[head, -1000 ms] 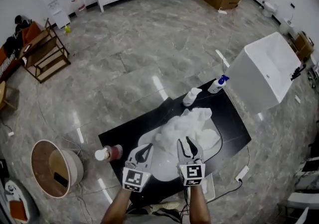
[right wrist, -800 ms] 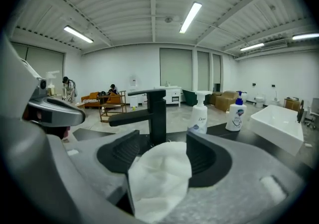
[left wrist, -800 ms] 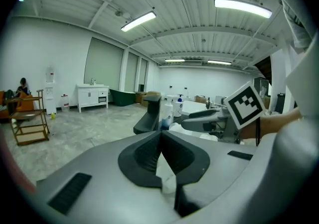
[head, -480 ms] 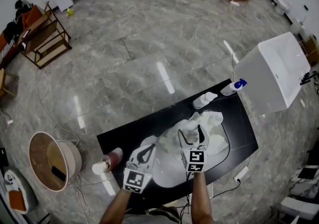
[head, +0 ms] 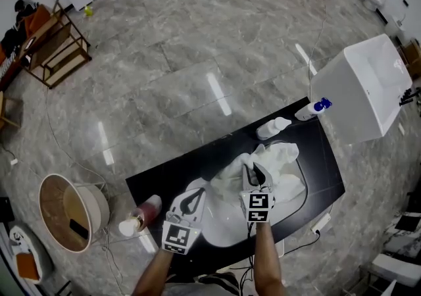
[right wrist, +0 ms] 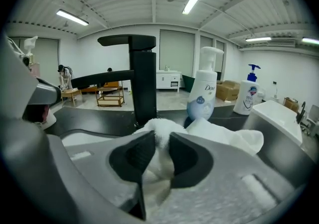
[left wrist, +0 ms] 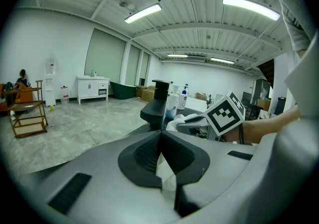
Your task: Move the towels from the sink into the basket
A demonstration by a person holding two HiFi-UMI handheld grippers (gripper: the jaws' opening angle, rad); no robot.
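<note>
White towels lie heaped in the white sink of a black counter. My right gripper is down in the pile's near side. Its jaws have just been closing, and the pads now pinch a fold of towel in front of the black faucet. My left gripper hovers over the sink's left part, shut with nothing held; in the left gripper view its pads meet at the tips. The round basket stands on the floor, left of the counter.
Two soap bottles stand behind the sink, and a red-based bottle at the counter's left end. A white tub stands to the right, a wooden rack far left. Cables lie near the basket.
My right gripper went forward and down into the towel pile, opened wide, then closed on a fold. My left gripper sank a little over the sink.
</note>
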